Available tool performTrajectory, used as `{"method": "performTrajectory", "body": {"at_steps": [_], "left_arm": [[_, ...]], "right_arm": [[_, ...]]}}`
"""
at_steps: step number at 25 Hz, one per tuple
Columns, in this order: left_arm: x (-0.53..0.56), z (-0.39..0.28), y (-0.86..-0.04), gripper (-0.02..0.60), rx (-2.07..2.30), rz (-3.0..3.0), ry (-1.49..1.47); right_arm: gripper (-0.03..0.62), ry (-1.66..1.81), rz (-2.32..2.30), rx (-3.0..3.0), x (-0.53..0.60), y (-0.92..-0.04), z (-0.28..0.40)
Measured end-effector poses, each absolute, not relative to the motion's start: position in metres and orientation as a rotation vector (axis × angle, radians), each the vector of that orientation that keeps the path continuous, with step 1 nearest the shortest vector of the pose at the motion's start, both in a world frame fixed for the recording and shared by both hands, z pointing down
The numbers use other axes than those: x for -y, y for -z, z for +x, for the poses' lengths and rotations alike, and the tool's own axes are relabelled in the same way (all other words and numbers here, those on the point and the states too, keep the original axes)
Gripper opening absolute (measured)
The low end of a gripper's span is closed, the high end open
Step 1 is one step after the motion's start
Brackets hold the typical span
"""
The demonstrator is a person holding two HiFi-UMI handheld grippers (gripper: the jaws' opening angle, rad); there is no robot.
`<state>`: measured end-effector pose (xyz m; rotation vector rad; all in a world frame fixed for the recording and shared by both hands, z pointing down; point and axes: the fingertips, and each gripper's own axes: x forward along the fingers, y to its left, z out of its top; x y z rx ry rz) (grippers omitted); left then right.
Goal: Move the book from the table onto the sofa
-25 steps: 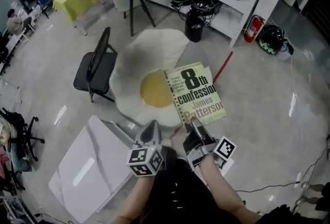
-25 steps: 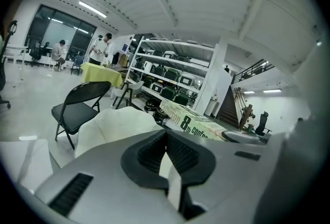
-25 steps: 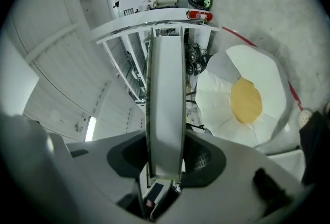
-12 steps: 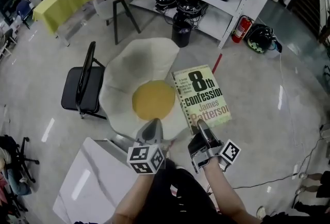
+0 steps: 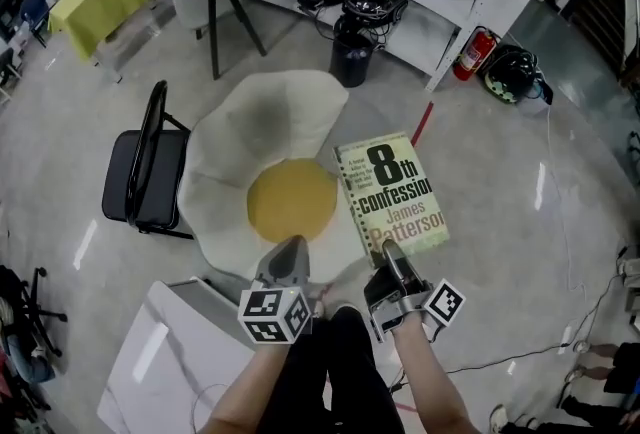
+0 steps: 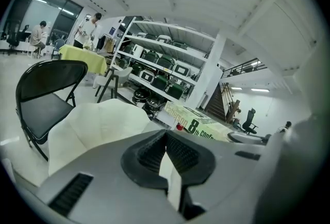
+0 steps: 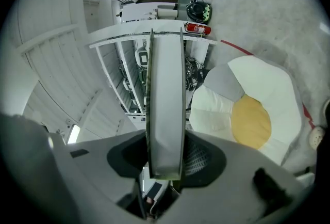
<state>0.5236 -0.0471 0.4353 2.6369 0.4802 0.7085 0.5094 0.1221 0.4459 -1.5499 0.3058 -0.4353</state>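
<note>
Right gripper (image 5: 392, 260): jaws clamped on the near edge of the book (image 5: 393, 194). In the right gripper view the book stands edge-on between the pads, which press both covers.

Book: held in the air, front cover up and title readable. In the head view it overlaps the right rim of the sofa (image 5: 250, 127), a white egg-shaped cushion with a yellow centre.

Left gripper (image 5: 289, 257): jaws pressed together, nothing between them. It points at the sofa's near edge and is apart from the book.

White table (image 5: 165, 357): lower left in the head view, beside the person's left arm.

Black chair (image 5: 140, 177): just left of the sofa.
</note>
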Motion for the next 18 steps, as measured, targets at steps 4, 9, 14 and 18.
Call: {"method": "performTrajectory", "body": {"at_steps": [4,9,14,18], "left_arm": [[0.043,0.542,-0.467,0.011,-0.447,2.645,-0.743],[0.033,0.565,-0.525,0.011,-0.392,2.622,-0.792],[0.017,0.591,-0.578,0.011,-0.381,2.575,-0.818],[0.002,0.617,-0.620,0.011,-0.385,2.548,-0.831]], "right_arm": [[0.169,0.515,-1.566,-0.296,-0.132,-0.492,0.532],[0.169,0.656,-1.591,-0.297,-0.147,-0.557,0.558],[0.169,0.795,-1.646,-0.387,-0.156,-0.608,0.585],[0.169,0.860,-1.654,-0.439,-0.158,-0.646,0.610]]}}
